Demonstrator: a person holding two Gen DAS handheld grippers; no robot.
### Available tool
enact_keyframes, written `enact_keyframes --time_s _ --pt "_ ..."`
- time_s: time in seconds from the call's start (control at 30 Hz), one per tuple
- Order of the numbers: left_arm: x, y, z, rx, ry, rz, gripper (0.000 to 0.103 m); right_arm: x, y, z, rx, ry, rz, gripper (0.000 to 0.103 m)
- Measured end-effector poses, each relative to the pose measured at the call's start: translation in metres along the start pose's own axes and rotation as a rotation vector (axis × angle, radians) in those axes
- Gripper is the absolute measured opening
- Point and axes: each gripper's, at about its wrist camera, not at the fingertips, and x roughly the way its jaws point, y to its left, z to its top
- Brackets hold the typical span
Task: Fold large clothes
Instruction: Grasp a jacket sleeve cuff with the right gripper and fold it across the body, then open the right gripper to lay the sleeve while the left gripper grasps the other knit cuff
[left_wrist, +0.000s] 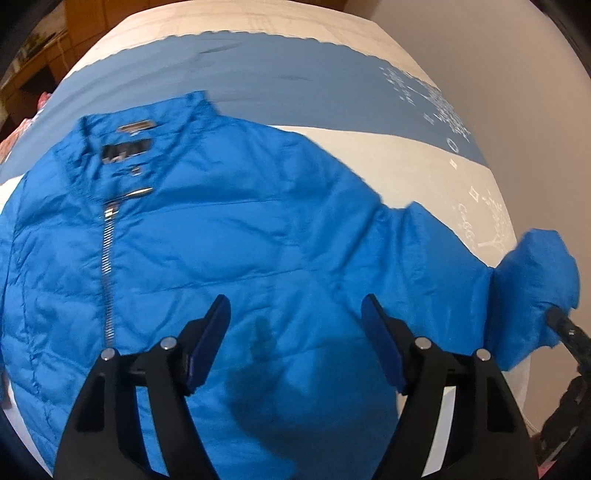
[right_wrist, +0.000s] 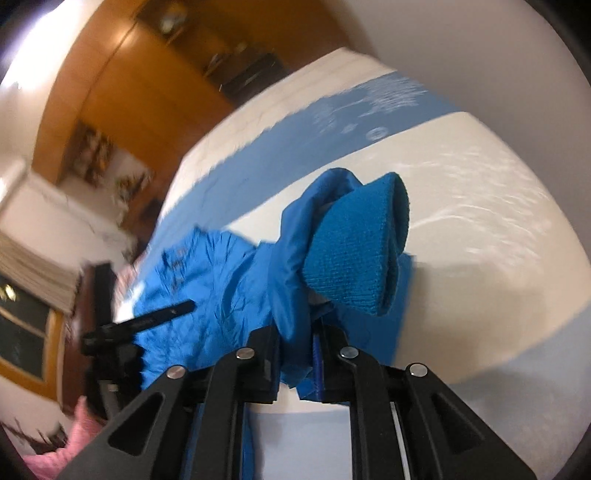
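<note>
Black arms of the left tongs (left_wrist: 295, 314) fill the bottom of the left wrist view, their blue pads standing well apart above the chest panel of a bright blue puffer jacket (left_wrist: 207, 251), with nothing pinched between them; whether the tips touch the fabric I cannot tell. That jacket lies spread front-up on a bed cover (left_wrist: 369, 155) of cream and blue bands, zipper (left_wrist: 108, 254) partly done up, collar toward the far side, a dark label inside the neck. One sleeve (left_wrist: 443, 254) stretches out to the right edge of the picture, where its end is lifted off the cover. In the right wrist view the right tongs (right_wrist: 301, 350) are clamped on that sleeve just behind the knitted cuff (right_wrist: 354, 254), which bulges up beyond the pads, blue shell fabric bunched around it. Beyond the sleeve the other tongs show as a dark bar over the jacket's body. Pink cloth (right_wrist: 55, 454) lies at the lower left.
</note>
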Motion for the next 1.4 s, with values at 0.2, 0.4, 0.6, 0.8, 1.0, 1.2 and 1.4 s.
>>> enact_keyframes --time_s 0.2,0.4,0.6,0.8,1.0,1.2,1.4 --pt "-0.010 0.030 -0.006 -0.029 -0.006 0.009 0.073 0.062 0.063 0.001 -0.154 0.104 -0.090 0.013" --pt "-0.007 0.039 -0.011 -0.037 0.003 -0.020 0.075 0.105 0.090 -0.019 -0.255 0.193 -0.069 0.028" --pt "-0.005 0.036 -0.014 -0.060 0.012 -0.129 0.081 0.094 0.099 -0.026 -0.258 0.212 0.107 0.030" --pt "0.010 0.007 -0.012 -0.052 0.053 -0.221 0.081 0.056 0.051 -0.026 -0.155 0.144 -0.021 0.031" --pt "0.030 -0.057 -0.008 0.029 0.079 -0.241 0.076 0.032 0.003 -0.027 -0.056 0.106 -0.128 0.031" --pt "0.048 -0.083 -0.007 0.079 0.071 -0.150 0.029 0.028 -0.026 -0.033 0.005 0.103 -0.164 0.031" --pt "0.007 -0.046 -0.009 -0.034 -0.006 -0.271 0.019 0.028 -0.038 -0.034 0.051 0.091 -0.150 0.031"
